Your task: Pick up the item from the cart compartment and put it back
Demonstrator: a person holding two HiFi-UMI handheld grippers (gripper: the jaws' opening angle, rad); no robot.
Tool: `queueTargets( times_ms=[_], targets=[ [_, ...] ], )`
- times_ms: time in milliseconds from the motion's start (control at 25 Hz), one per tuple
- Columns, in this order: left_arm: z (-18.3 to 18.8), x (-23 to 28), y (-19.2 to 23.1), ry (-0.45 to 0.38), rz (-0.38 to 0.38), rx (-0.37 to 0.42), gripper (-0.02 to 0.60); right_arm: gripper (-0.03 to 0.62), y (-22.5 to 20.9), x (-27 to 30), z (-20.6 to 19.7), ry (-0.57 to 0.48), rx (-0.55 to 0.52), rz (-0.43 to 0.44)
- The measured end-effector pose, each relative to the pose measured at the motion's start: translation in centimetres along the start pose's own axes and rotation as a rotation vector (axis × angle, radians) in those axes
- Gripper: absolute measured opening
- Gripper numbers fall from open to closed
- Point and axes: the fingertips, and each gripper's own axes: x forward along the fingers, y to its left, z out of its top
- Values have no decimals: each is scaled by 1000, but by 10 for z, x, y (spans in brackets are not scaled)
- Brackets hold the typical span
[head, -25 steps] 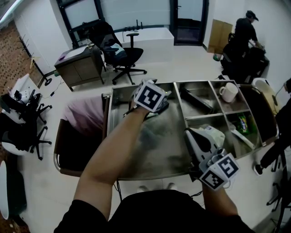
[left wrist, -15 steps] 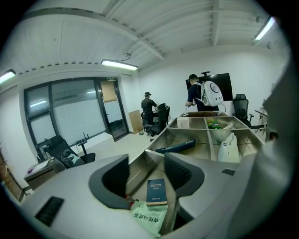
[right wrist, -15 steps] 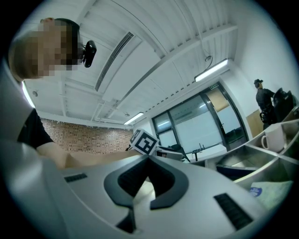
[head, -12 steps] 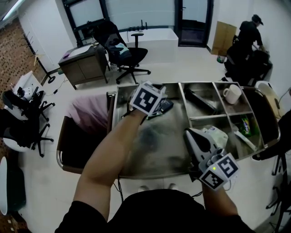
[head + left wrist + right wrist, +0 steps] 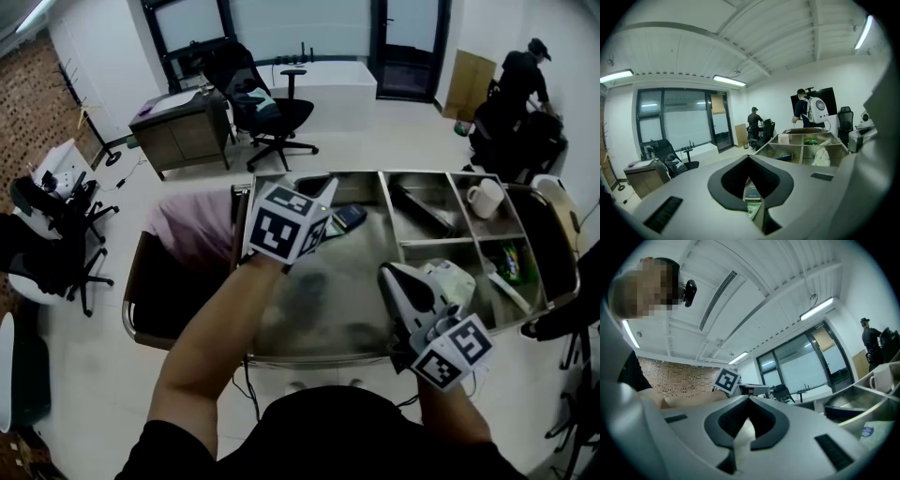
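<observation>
Mug (image 5: 484, 198) in cart's (image 5: 309, 354) far-right compartment

No legible text — markers only

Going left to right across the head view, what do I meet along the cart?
Pink cloth → left gripper, shut on the dark flat item → right gripper → white mug.
</observation>
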Motion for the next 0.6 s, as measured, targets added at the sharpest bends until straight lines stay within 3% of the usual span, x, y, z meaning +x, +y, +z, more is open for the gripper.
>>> queueTargets(
  times_ms=[280, 600],
  targets=[
    [24, -57, -20, -119, -28, -8, 0, 20, 9, 5, -5, 16, -5, 22],
    [22, -120, -35, -239, 12, -36, 0, 20, 11, 4, -5, 17, -17, 20]
  ],
)
